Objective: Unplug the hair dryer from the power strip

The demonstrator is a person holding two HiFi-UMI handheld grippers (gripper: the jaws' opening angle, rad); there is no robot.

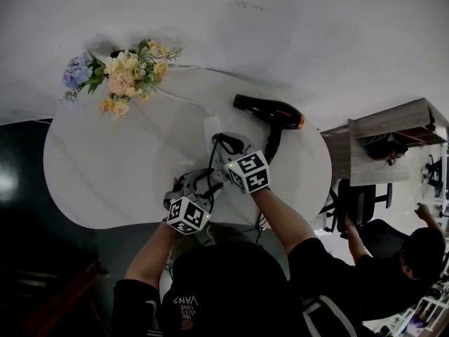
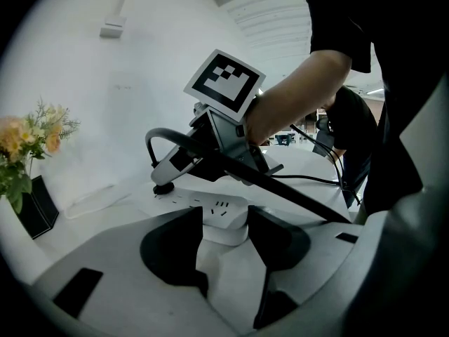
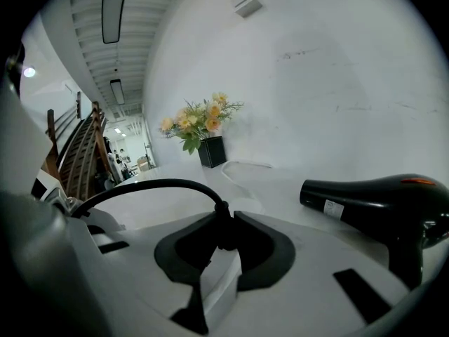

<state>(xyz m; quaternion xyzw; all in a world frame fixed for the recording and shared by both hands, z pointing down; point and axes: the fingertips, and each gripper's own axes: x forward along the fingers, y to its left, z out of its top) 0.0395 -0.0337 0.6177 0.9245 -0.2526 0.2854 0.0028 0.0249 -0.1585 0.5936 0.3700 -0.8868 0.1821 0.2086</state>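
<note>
The white power strip (image 2: 210, 206) lies on the round white table (image 1: 105, 160). My left gripper (image 2: 226, 225) is shut on its near end, both pads against its sides. A black plug (image 2: 163, 186) stands in a socket farther along the strip. My right gripper (image 3: 223, 239) is shut on that plug (image 3: 223, 223), and its black cord (image 3: 151, 184) arcs off to the left. In the head view the left gripper (image 1: 193, 188) and right gripper (image 1: 223, 161) sit close together near the table's front edge. The black hair dryer (image 1: 270, 111) lies just beyond them to the right.
A bunch of flowers (image 1: 123, 76) in a black vase (image 3: 212, 152) stands at the table's far left. A thin white cable (image 3: 238, 177) runs from there across the table. Beyond the table's right edge stand a wooden desk (image 1: 386, 135) and a seated person (image 1: 400, 258).
</note>
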